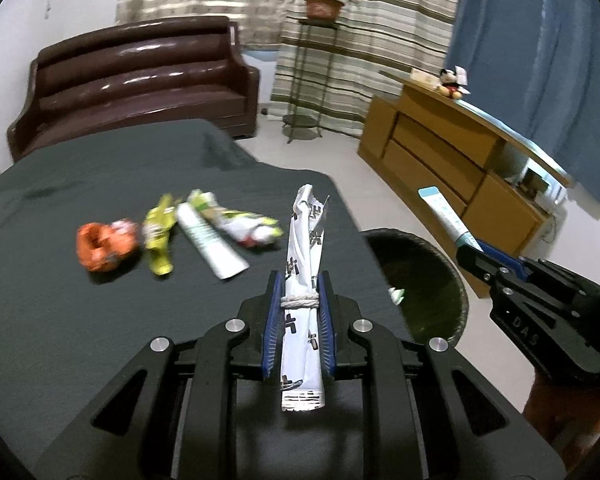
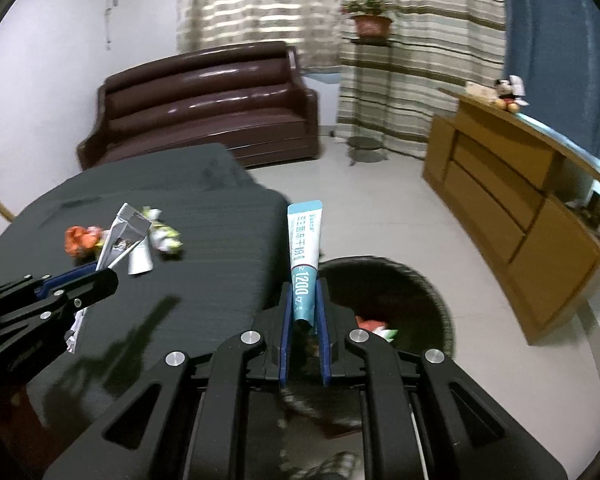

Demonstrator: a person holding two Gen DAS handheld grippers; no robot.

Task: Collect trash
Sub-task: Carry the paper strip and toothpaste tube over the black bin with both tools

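Observation:
My left gripper (image 1: 299,280) is shut on a white wrapper with dark print (image 1: 304,256), held above the dark table's right edge. My right gripper (image 2: 304,288) is shut on a teal and white tube (image 2: 305,252), held over the black waste bin (image 2: 428,292) beside the table. The bin (image 1: 440,264) holds some scraps. On the table lie an orange wrapper (image 1: 102,246), a yellow-green wrapper (image 1: 159,236), a white packet (image 1: 212,244) and a green and white wrapper (image 1: 244,224). The right gripper (image 1: 466,248) with its tube (image 1: 446,212) shows in the left wrist view.
The table has a dark cloth (image 1: 100,320). A brown sofa (image 1: 140,76) stands behind it. A wooden cabinet (image 1: 452,160) is at the right, and a plant stand (image 1: 316,60) stands by the striped curtains. The floor is pale tile.

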